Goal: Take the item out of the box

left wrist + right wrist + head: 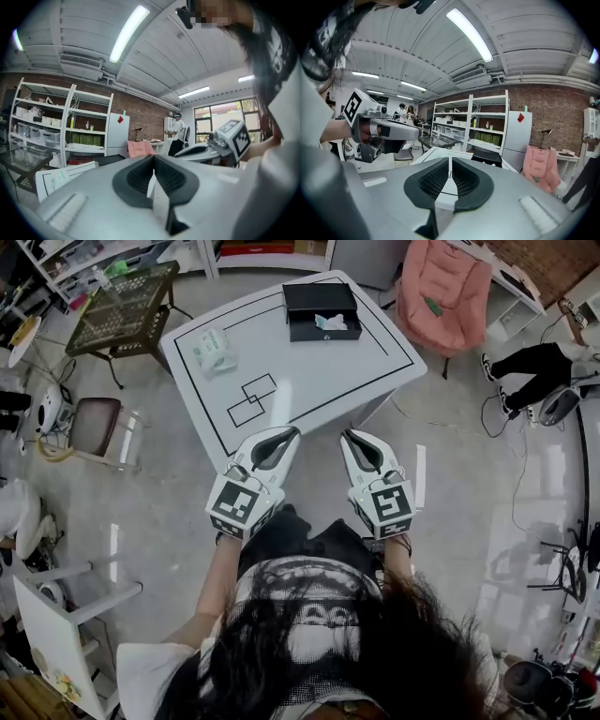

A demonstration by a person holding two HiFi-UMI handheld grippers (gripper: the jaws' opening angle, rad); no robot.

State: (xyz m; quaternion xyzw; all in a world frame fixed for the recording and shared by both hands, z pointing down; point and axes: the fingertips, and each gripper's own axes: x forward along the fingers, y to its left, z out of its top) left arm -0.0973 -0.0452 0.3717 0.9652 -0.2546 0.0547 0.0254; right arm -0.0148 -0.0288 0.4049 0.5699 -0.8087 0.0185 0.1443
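Left tongs (292,432) and right tongs (348,435) both have jaws together with nothing between them; the left gripper view (153,157) and right gripper view (450,160) each show the pads meeting at the tips, empty. Both are held side by side, out in front of the person, pointing roughly level toward the desk (309,371). They sit over the floor just short of the desk's near corner, not above its surface.

The black box (302,330) sits open at the far end of the desk, well apart from both tongs. The item (330,322), something small and white, lies inside it toward the right side; what it is can't be made out. A pale green-and-white packet (216,351) lies on the desk's left part, and two overlapping square outlines (251,399) are marked nearer the front. Neither is part of the job.

Step in hand, as judged: the approach. Nothing is grasped and the box is untouched, so the task has barely begun.

The next move calls for:
- reaching across the desk to the box
- opening one pair of tongs over the white item, probably the right, since it is on that side
- coming down inside the box walls without catching the rim
- closing on the item and lifting it clear
- possibly steadying the box with the other tongs if it slides
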